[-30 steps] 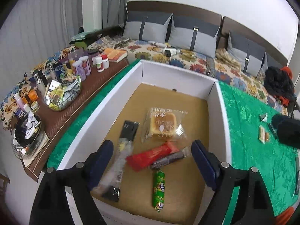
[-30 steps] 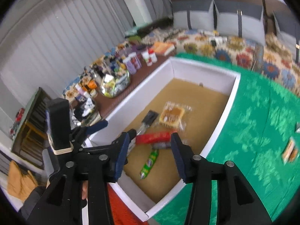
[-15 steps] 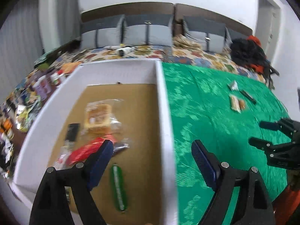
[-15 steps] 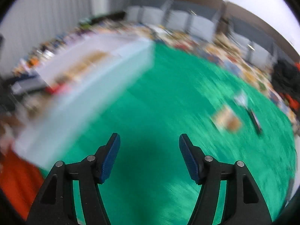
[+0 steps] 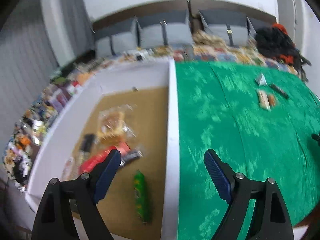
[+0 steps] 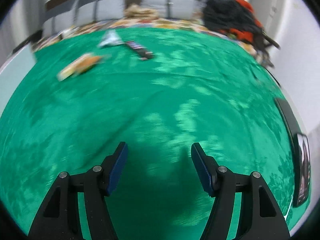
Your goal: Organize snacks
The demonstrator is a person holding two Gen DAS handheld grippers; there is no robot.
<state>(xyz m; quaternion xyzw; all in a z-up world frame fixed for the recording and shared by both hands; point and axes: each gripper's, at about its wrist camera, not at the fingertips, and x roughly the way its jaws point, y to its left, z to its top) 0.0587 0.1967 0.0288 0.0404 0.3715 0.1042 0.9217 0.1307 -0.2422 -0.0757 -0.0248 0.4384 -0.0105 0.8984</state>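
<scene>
A white box with a brown floor holds a clear bread packet, a red packet, a black packet and a green tube. My left gripper hangs open and empty, straddling the box's right wall. On the green cloth lie tan snack packets, a silver wrapper and a dark bar. The left wrist view also shows the tan packets far right. My right gripper is open over bare cloth, well short of them, with nothing between its fingers.
Black and orange clothing lies at the cloth's far right. A phone sits at the right edge. Small bottles and clutter crowd the strip left of the box. Grey cushions line the back.
My left gripper slid right from over the box's middle to its right wall. My right gripper swept from beside the box out over the green cloth, dropped lower, and its jaws stand wider.
</scene>
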